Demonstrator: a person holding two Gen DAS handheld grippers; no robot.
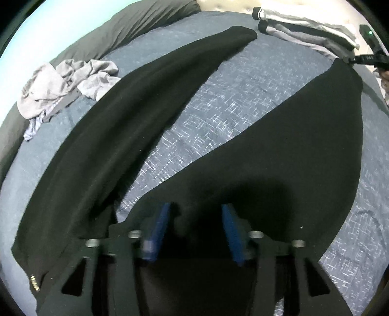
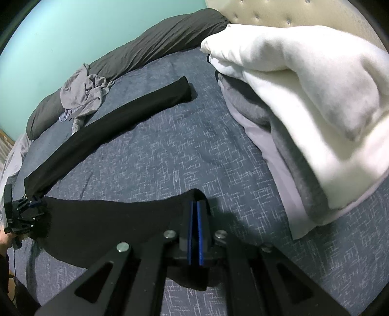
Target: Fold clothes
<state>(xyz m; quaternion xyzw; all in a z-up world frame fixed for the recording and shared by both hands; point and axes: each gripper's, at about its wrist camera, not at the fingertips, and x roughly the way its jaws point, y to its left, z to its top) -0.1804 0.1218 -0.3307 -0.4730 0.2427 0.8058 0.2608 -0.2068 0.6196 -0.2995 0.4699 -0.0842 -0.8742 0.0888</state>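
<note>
Black trousers (image 1: 279,150) lie on the blue bedspread (image 1: 218,116) with their two legs spread in a V. One leg (image 1: 158,92) runs away to the far side, its end lying flat. In the right wrist view my right gripper (image 2: 196,206) is shut on the end of the other leg (image 2: 109,218); it also shows far right as the right gripper (image 1: 364,58). My left gripper (image 1: 198,214) is at the fork of the legs, blue pads (image 1: 165,218) apart, with black cloth bunched between them. From the other side the left gripper (image 2: 26,209) sits at the far left.
A crumpled grey garment (image 1: 65,82) lies at the far left of the bed, near a dark grey pillow (image 2: 145,46). A stack of folded white and grey clothes (image 2: 304,97) sits at the right by the padded headboard (image 2: 267,12).
</note>
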